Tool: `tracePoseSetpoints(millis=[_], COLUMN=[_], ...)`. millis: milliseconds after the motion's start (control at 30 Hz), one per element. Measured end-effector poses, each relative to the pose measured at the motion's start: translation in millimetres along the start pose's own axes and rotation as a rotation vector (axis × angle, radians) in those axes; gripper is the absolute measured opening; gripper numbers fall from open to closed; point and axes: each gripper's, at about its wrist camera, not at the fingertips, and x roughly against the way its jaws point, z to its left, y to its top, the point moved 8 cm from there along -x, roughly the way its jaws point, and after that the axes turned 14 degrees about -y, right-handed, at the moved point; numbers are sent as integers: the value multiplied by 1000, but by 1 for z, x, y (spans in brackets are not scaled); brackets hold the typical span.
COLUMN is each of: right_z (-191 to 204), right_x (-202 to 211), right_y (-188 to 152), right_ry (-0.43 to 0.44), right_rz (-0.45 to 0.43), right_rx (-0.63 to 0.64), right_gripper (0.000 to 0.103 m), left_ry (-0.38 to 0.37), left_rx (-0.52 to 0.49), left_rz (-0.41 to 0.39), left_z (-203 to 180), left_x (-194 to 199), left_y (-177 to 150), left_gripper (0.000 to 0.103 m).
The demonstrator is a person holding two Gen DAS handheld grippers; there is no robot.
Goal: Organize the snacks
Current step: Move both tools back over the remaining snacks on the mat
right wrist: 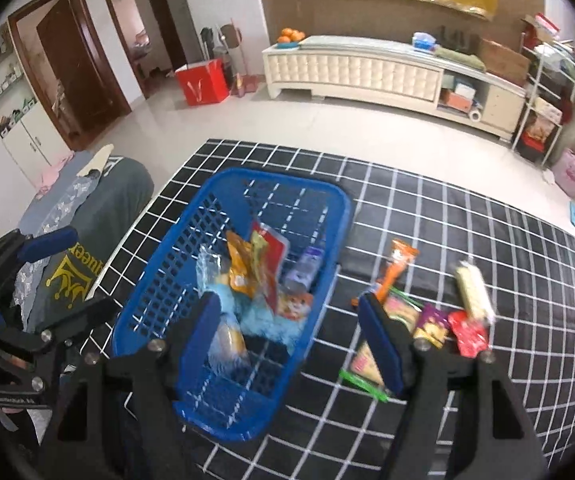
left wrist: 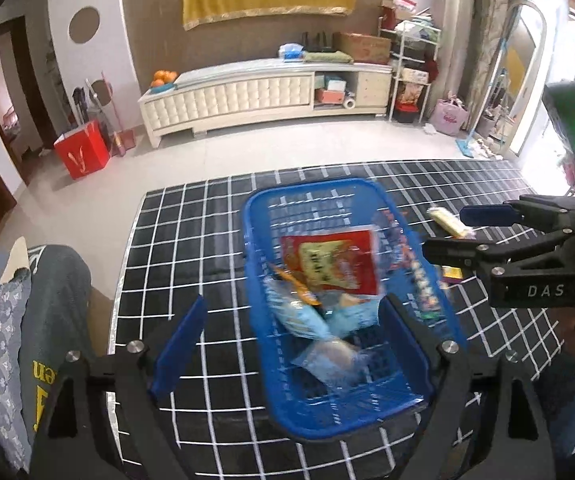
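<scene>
A blue plastic basket [left wrist: 423,408] [right wrist: 167,264] stands on the black grid-patterned table and holds several snack packets, among them a red one [left wrist: 331,264]. My left gripper [left wrist: 287,340] is open and empty above the basket's near end. My right gripper [right wrist: 291,340] is open and empty over the basket's right rim; it also shows at the right of the left wrist view [left wrist: 443,232]. Several loose snacks lie on the table right of the basket: an orange packet [right wrist: 397,266], a pale yellow roll [right wrist: 473,292] [left wrist: 449,222], a purple packet [right wrist: 431,322] and a red packet [right wrist: 469,334].
A chair draped with grey clothing [right wrist: 83,240] [left wrist: 47,320] stands at the table's left edge. A white low cabinet [left wrist: 247,96] and a red box [left wrist: 81,154] sit on the floor beyond the table. A green strip [right wrist: 363,384] lies near the loose snacks.
</scene>
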Motion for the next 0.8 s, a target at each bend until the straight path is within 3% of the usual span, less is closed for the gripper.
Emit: tracePoseSetpoints(millis=[233,533,633,800], right_z=[-33,-88,-107,-132], right_x=[29,62,68,72], right_y=[-25,-50,-62,-77], right_ry=[-18,-58,-63,-100], right_rz=[-19,-66,-65,-75], right_rx=[-43,-113,-127,-125], right_gripper=[77,78,87,99], left_ry=[-3,-61,-84,-111], left_rx=[-40,-86,-100,-91], left_rz=[-18,-26,-15,-25], left_z=[-43,-108,-127,-157], left_x=[6,2,-4,-15], left_y=[2,7,9,14], left_gripper=[86,89,101,103])
